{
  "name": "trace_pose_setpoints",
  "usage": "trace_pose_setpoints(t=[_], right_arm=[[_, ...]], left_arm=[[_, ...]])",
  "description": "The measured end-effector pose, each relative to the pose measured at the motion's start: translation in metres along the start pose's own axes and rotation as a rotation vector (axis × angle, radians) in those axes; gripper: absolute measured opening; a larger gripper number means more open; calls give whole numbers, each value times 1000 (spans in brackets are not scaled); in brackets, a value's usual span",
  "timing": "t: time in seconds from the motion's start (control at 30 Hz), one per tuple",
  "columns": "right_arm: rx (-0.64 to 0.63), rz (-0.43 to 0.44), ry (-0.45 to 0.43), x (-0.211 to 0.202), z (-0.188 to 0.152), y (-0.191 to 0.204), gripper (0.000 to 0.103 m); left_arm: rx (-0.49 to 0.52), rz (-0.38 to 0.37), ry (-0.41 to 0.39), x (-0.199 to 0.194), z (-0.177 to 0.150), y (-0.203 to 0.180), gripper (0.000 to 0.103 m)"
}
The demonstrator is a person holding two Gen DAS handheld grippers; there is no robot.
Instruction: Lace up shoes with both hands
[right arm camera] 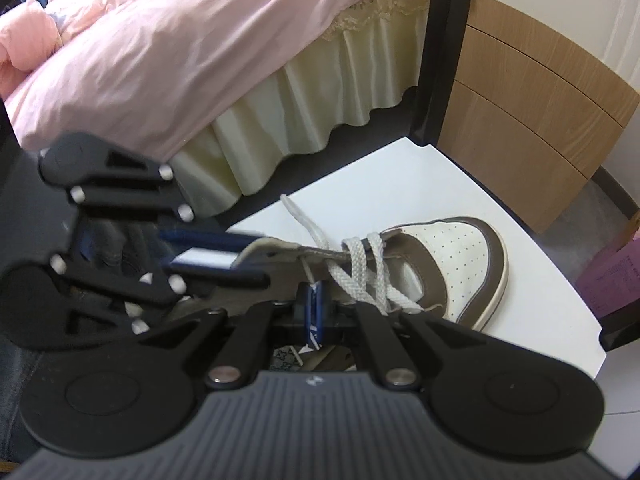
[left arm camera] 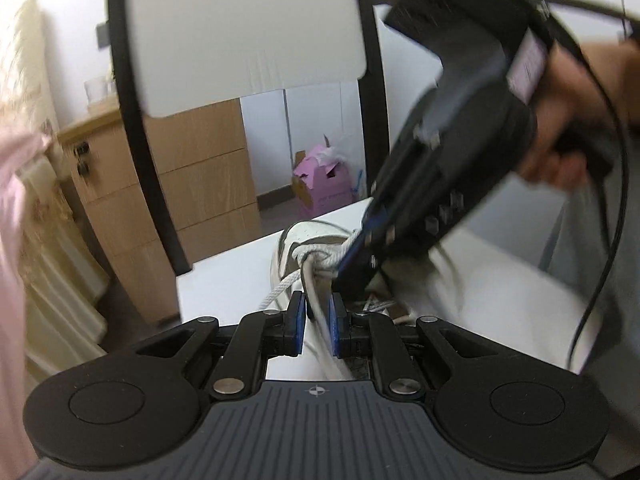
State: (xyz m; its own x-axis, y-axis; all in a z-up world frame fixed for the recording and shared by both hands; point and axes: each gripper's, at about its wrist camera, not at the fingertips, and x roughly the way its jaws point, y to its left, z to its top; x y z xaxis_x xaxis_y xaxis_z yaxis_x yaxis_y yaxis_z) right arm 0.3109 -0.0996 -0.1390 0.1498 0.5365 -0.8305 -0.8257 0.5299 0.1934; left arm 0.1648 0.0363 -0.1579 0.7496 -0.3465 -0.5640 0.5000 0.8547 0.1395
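One shoe [right arm camera: 452,268] lies near the table's [right arm camera: 500,196] corner edge.

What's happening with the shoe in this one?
A person is lacing a brown-and-white sneaker on a white table, a gripper in each hand. The right gripper is shut on a lace end. The left gripper is clamped on the sneaker's collar edge. The white lace crosses the upper eyelets, still untied.
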Motion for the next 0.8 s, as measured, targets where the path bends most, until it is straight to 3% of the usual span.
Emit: trace_pose_setpoints(t=[0.17, 0.47, 0.8], right_arm=[[57, 46, -68, -14, -2, -8, 3], [56, 64, -25, 6, 4, -5, 3], [45, 48, -69, 4, 3, -1, 4]], left_arm=[[-9, -15, 7, 4, -1, 3, 15], [7, -30, 14, 4, -2, 5, 15], [22, -24, 17, 5, -3, 6, 16]])
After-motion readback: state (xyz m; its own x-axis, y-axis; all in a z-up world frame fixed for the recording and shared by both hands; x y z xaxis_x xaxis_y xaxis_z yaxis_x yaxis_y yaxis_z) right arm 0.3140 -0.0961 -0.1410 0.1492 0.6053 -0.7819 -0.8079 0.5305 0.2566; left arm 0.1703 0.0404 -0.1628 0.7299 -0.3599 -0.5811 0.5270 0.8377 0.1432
